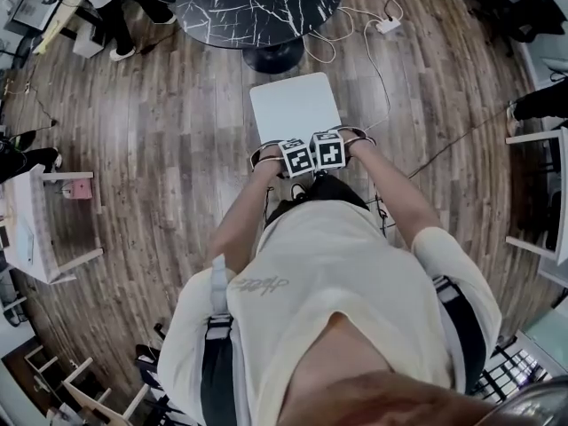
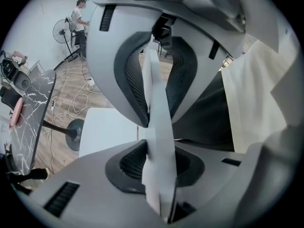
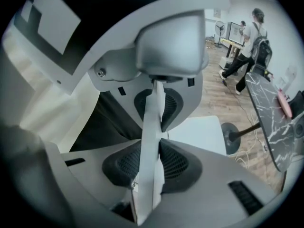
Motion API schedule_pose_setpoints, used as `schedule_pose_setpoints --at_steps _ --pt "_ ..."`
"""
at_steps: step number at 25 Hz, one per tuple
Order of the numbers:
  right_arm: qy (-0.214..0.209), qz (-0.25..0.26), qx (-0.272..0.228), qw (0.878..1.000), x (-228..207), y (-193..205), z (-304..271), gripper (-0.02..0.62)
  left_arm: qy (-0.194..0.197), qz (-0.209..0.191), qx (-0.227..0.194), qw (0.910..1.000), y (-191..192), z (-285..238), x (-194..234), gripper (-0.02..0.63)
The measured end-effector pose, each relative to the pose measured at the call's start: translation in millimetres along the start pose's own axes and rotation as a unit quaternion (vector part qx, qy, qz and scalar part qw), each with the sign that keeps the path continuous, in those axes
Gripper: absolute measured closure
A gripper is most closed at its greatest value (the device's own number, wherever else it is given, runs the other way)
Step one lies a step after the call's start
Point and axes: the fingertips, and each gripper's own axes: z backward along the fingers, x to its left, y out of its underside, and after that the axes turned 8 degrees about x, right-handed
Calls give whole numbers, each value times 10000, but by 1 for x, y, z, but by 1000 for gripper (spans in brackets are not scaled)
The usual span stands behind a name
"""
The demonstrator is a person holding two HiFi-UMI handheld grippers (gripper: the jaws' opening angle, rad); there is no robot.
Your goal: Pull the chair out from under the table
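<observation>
Pinching the top edge of the chair backrest (image 2: pixel 159 103) with left gripper (image 2: pixel 153 144) and right gripper (image 3: pixel 152 151), probably for a straight pull off the table (image 1: pixel 257 7).

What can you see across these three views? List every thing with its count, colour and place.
table: one, black marble with white veins, top centre of the head view
chair: one, white, between the table and the person
floor: brown wood planks
power strip: one, white, with white cables, on the floor right of the table
fan: one, dark, by the far wall
bystanders: two, one beside the fan, one with a backpack
left gripper: grey, clamped on the chair's back
right gripper: grey, clamped on the chair's back
shirt: cream, bottom centre
</observation>
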Motion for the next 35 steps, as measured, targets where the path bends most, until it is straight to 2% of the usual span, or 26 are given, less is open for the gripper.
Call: schedule_pose_setpoints --at_steps 7,16,22,26,29,33,35 --pt "-58 5 -51 10000 37 -1 -3 495 44 -19 33 10000 2 -3 -37 503" --pt "-190 293 55 9994 75 5 -6 491 199 274 -80 9994 -5 -9 -76 488" --pt "-133 316 -101 9994 85 3 -5 490 231 504 -231 9982 -4 -6 -86 486" --pt "107 377 -151 9991 79 7 -5 492 112 744 -444 9962 -6 -7 -78 483" --pt "143 169 -249 9994 79 8 1 485 17 840 -636 9944 -4 -7 -78 482" --pt "59 -317 -628 9975 90 11 32 467 9 919 -958 9911 -8 11 -88 482" --pt "229 -533 -823 9949 84 15 49 467 -70 944 -1056 9899 -8 26 -85 468"
